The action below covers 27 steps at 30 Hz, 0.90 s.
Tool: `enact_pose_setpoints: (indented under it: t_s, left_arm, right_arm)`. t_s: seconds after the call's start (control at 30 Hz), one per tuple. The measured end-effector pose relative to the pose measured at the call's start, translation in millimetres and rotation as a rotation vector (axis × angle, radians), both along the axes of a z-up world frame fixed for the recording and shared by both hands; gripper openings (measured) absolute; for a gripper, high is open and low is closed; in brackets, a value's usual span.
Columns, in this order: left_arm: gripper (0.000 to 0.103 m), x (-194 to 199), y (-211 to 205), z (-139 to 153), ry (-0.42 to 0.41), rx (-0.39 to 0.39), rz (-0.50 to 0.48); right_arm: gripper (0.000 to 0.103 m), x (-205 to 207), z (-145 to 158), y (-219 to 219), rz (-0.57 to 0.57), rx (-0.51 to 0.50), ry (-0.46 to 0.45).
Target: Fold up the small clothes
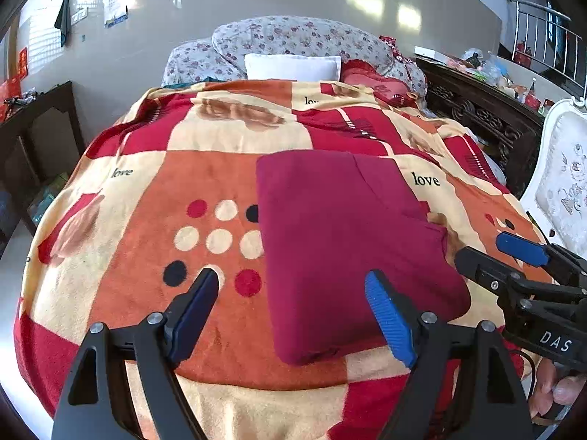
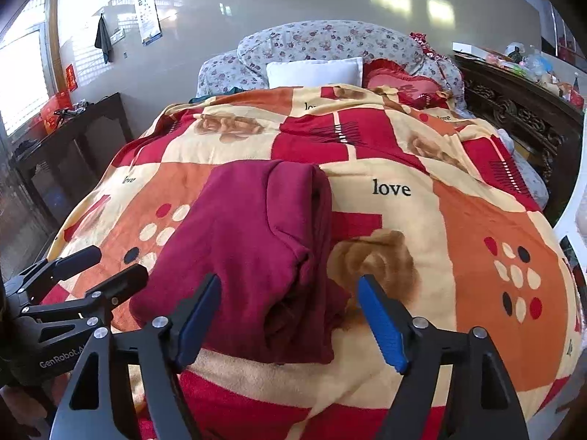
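A dark red garment (image 1: 341, 242) lies folded into a rough rectangle on the patterned blanket (image 1: 154, 190); it also shows in the right wrist view (image 2: 249, 256), with layered folds along its right edge. My left gripper (image 1: 293, 286) is open and empty, hovering over the garment's near left edge. My right gripper (image 2: 290, 293) is open and empty, its jaws standing either side of the garment's near right corner. The right gripper also shows in the left wrist view (image 1: 491, 253), and the left gripper shows in the right wrist view (image 2: 99, 267).
The blanket covers a bed with a white pillow (image 1: 293, 66), a red cushion (image 2: 400, 84) and a floral quilt (image 1: 304, 36) at the head. A dark carved cabinet (image 1: 484, 117) stands at the right, a dark table (image 1: 36, 128) at the left, a white chair (image 1: 561, 179) near right.
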<state>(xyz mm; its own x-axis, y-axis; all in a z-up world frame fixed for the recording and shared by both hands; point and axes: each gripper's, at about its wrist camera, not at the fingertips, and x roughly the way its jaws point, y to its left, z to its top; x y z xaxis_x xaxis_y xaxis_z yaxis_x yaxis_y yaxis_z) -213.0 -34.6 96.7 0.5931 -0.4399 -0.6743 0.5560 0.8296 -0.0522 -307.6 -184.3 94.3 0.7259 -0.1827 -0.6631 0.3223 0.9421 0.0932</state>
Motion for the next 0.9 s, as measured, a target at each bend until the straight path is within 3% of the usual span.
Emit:
enact_pose_setpoints:
  t_s: [0.9]
  left_arm:
    - [0.082, 3.6, 2.8, 1.0, -0.015, 0.016, 0.033]
  right_arm:
    - [0.091, 2.5, -7.9, -1.0, -0.033, 0.03, 0.026]
